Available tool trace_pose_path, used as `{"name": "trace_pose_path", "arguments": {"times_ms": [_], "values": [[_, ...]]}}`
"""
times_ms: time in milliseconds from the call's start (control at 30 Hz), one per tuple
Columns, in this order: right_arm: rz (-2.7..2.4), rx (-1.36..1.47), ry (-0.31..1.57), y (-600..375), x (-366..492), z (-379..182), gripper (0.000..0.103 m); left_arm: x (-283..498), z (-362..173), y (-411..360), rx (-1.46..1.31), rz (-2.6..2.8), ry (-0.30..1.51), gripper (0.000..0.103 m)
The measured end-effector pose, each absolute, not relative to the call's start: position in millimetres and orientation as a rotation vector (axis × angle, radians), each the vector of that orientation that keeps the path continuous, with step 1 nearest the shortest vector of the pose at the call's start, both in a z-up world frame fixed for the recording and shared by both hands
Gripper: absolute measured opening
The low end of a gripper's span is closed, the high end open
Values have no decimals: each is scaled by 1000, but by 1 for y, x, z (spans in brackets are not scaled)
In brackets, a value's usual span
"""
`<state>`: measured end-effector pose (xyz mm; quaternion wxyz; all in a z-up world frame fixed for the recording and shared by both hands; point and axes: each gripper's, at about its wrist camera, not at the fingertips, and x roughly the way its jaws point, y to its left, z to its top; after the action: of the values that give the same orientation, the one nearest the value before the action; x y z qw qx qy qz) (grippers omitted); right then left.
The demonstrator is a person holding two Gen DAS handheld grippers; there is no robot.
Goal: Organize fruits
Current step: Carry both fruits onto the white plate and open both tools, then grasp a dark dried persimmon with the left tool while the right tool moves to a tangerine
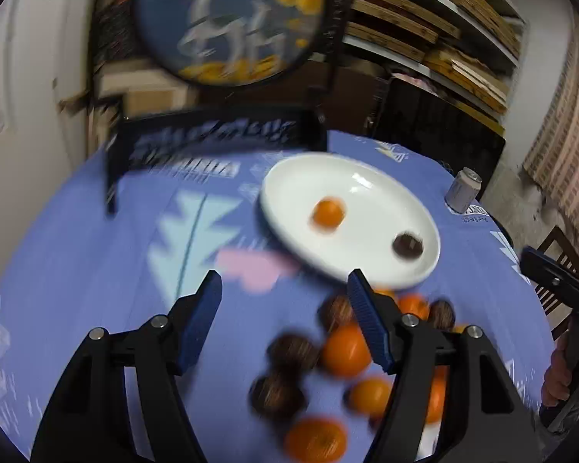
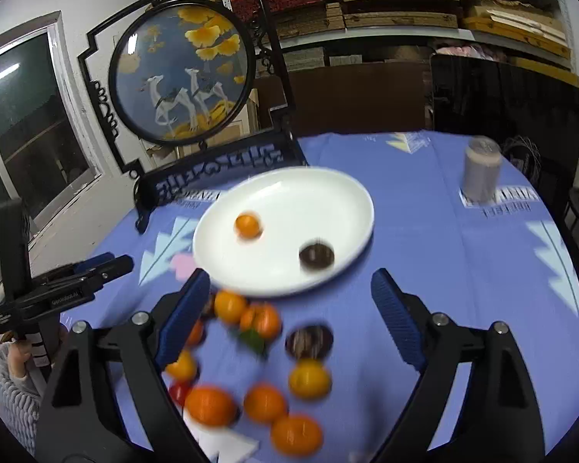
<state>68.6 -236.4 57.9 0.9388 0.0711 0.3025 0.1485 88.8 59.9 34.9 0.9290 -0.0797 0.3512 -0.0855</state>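
One round white plate (image 2: 339, 189) holds two fruits — one small orange fruit (image 2: 247, 225), one dark brown round fruit (image 2: 316, 256). One grey metal can (image 2: 481, 171) stands alone.

Dim indoor light with a white glare streak on the plate (image 1: 289, 181), strong fisheye bending and black corners in both views, heavy motion blur smearing the round picture (image 1: 227, 19) in the left view and the fruit (image 2: 262, 320) nearer the lens.

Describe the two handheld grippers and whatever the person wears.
Both grippers, left and right, are black plastic with silver pivot bolts and ribbed blue pads. The left gripper's body carries small white lettering. A grey knitted sleeve covers the left arm.
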Motion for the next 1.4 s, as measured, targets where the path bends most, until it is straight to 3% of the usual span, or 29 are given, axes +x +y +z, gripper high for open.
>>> {"name": "trace_pose_path", "arguments": {"times_ms": [200,700,833,867,1067,1333,1400], "values": [[254,174,650,-250,28,26,91,63,-4,70,-158,-152,798,68],[253,263,708,-269,34,18,95,79,-27,61,-96,-183,911,69],[246,261,710,-270,34,17,95,80,-29,67,-64,-121,912,91],[245,263,710,-270,34,17,95,80,-29,73,-56,-86,908,92],[248,281,713,-273,35,17,95,75,-19,103,-144,12,851,92],[259,273,716,-271,34,16,95,68,-27,76,-25,-39,870,92],[272,271,719,-269,34,16,95,69,-30,78,-37,-43,883,88]]}}
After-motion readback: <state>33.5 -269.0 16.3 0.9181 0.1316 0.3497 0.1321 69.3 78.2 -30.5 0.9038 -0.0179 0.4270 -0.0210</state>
